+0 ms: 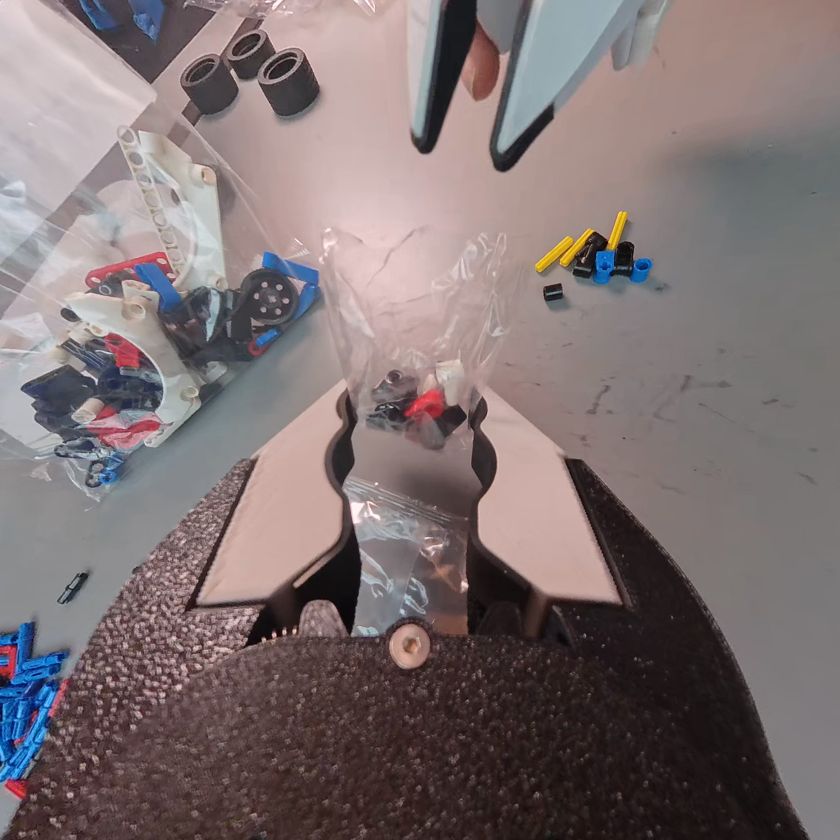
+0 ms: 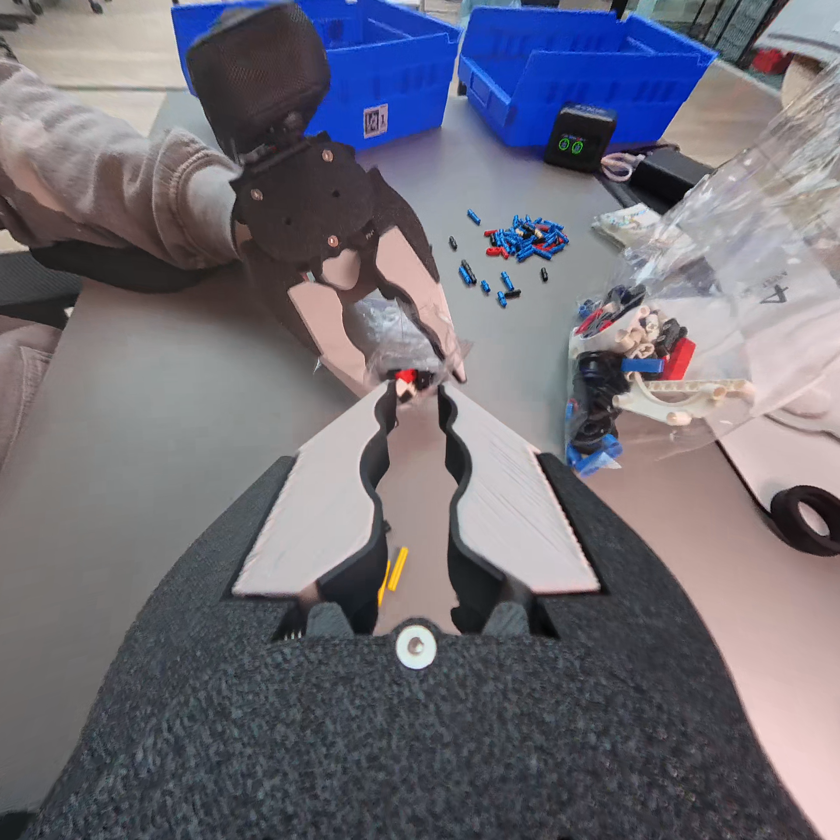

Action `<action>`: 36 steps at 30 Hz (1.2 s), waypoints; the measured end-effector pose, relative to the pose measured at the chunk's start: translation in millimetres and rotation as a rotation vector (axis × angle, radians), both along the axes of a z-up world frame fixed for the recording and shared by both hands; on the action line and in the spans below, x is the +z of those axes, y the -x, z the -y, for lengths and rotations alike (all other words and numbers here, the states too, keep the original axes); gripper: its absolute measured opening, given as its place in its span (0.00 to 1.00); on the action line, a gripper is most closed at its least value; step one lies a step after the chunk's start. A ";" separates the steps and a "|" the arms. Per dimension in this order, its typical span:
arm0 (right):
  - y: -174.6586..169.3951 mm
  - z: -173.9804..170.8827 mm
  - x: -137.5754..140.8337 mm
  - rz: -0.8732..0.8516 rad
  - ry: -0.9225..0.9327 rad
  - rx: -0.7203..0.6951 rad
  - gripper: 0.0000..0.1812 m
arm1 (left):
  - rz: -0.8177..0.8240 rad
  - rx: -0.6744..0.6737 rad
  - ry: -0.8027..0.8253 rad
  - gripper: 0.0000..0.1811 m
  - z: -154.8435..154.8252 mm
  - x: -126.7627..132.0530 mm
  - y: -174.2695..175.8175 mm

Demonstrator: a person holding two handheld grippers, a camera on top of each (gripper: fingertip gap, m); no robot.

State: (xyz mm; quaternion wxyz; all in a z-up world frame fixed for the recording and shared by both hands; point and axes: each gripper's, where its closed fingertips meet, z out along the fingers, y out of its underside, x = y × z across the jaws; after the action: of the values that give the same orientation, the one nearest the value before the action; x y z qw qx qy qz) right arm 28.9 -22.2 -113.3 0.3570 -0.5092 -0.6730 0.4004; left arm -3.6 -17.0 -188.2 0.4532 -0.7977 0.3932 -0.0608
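My left gripper (image 1: 411, 397) is shut on a small clear plastic bag (image 1: 409, 309) that runs between its fingers, open end pointing away. Red, black and white small parts (image 1: 422, 404) bunch in the bag at the fingertips. In the right wrist view the left gripper (image 2: 411, 377) tilts down to the grey table (image 2: 182, 409), with the bag (image 2: 391, 327) in it. My right gripper (image 2: 414, 392) is open and empty, its tips just short of the bag's parts. It hangs at the top of the left wrist view (image 1: 463, 150).
A large clear bag of mixed parts (image 1: 136, 341) (image 2: 636, 377) lies beside the grippers. Yellow, black and blue pieces (image 1: 591, 259), blue pins (image 2: 527, 238), black tyres (image 1: 254, 68) (image 2: 809, 518), two blue bins (image 2: 386, 68) (image 2: 582, 77) and a black device (image 2: 579, 136) are around. Across from one pair of fingers to the other is roughly 8 cm.
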 end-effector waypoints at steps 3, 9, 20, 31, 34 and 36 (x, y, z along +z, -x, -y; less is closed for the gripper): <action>-22.4 -2.5 -42.5 0.237 -0.038 0.030 0.10 | -0.004 0.005 -0.001 0.27 -0.7 -0.7 1.2; -38.5 10.0 -95.3 0.492 -0.077 0.104 0.08 | -0.020 0.000 0.003 0.27 -0.1 -4.3 -0.2; -11.9 19.9 -37.3 0.175 -0.015 0.119 0.04 | -0.020 -0.009 0.001 0.27 1.2 -3.3 -2.0; 14.9 14.9 3.9 -0.086 -0.016 0.022 0.08 | 0.057 -0.058 -0.007 0.27 6.3 6.3 -13.3; 5.6 7.9 10.9 -0.086 0.042 0.021 0.13 | 0.082 -0.043 -0.008 0.27 4.5 9.9 -10.2; -6.2 -1.1 -2.0 0.006 0.030 0.013 0.12 | 0.085 -0.028 -0.009 0.27 2.7 10.4 -7.5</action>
State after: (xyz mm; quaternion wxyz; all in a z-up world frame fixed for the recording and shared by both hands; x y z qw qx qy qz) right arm 35.2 -21.2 -115.3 0.3446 -0.5112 -0.6713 0.4113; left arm 4.0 -19.7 -177.8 0.4721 -0.7867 0.3851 -0.0994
